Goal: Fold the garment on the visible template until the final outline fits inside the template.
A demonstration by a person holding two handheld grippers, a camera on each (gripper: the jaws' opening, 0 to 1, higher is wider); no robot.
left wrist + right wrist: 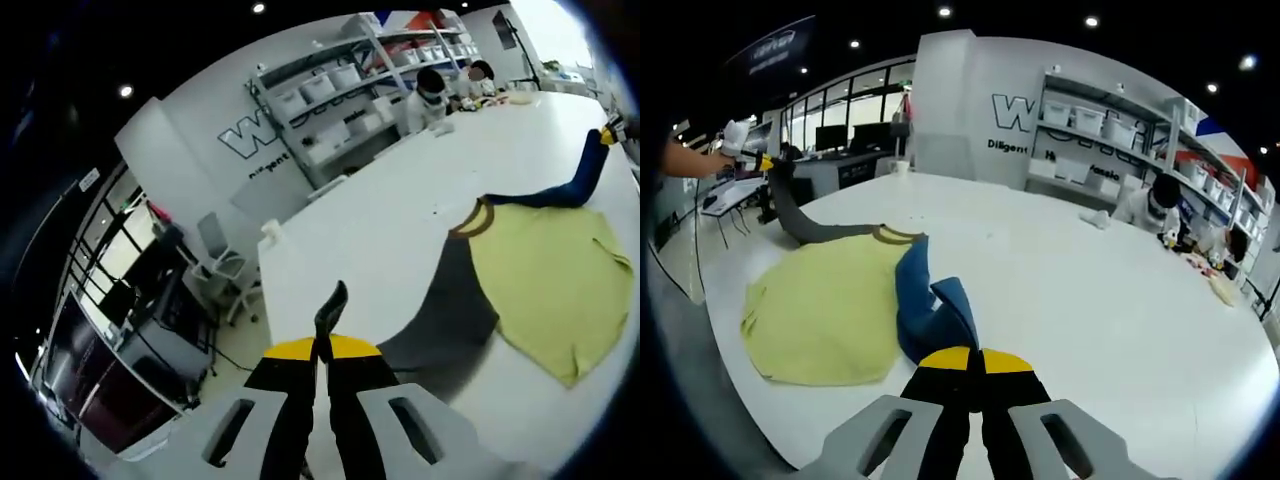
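Right tool [962,352] clamps blue sleeve [930,305] | left tool [327,330] clamps grey sleeve [440,310]

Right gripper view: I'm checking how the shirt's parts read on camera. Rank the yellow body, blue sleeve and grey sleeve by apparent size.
1. Yellow body: largest.
2. Blue sleeve and grey sleeve: unsure; the blue one lies nearer the camera.

White worktop [1090,300], large, rounded at the near edge. Metal shelving [340,90] against the rear wall holds rows of white bins [1085,118]. Two seated persons [432,95] at the worktop's far end. White office chair [222,265] beside the worktop. Desks with dark monitors [850,135] near the windows.
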